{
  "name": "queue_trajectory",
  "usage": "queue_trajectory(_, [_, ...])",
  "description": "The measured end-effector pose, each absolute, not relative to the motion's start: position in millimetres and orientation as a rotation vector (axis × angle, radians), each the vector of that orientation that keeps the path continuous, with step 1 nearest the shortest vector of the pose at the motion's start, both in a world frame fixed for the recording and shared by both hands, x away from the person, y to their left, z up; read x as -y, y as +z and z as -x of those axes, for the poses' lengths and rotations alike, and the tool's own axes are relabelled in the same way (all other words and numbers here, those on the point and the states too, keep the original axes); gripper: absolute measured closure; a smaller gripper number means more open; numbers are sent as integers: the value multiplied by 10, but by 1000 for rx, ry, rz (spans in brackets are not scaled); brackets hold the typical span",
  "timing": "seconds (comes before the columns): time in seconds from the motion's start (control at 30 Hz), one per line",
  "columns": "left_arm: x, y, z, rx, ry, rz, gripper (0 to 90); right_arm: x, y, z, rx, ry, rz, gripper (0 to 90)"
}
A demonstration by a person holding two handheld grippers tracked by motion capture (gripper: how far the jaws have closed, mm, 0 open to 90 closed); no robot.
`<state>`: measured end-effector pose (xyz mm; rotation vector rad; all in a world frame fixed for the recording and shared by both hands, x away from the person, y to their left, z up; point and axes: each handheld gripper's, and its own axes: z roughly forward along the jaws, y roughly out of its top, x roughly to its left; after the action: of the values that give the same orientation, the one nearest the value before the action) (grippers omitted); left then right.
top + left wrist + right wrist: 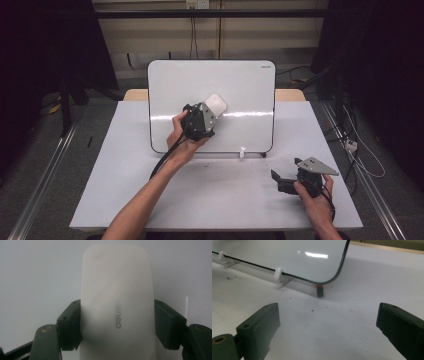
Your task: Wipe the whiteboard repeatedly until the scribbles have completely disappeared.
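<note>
A white whiteboard [240, 85] stands tilted on the table, propped on small clips. My left gripper [212, 107] is shut on a white rounded eraser [215, 104], held against the middle of the board. In the left gripper view the eraser [117, 302] sits squeezed between the two black pads [70, 322], its grey brand lettering facing me, with the bare board [37, 272] behind it. My right gripper [279, 181] rests low over the table at the front right, its jaws wide apart. In the right gripper view nothing lies between its fingertips [259, 325], only white tabletop.
The board's lower right corner [329, 280] and a white clip [278, 273] stand just ahead of the right gripper, with a small dark foot [320, 291] under the corner. The white table [125, 190] ends near the bottom. Dark floor, rails and cables flank it.
</note>
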<state>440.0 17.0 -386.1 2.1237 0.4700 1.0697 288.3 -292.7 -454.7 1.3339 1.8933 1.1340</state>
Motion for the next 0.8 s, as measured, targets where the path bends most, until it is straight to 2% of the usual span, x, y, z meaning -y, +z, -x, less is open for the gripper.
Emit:
queue_trajectory(0.17, [5,-4050,-4199,-382,1062,-2185,311,2915,-4549,-2889,-1898,1131,-1333,50])
queue_trajectory(0.33, [-9,-4028,-4228,-355,1064,-2198,312,2919,-4551,-2886,-1900,1134,-1331,50])
queue_trajectory(0.5, [-112,-3905,-4341,-405,1061,-2173,312,2944,-4552,-2888,-1891,1138,-1340,50])
queue_trajectory(0.8, [-525,-3617,-4620,-531,1079,-2104,312,2938,-4549,-2884,-1894,1140,-1335,50])
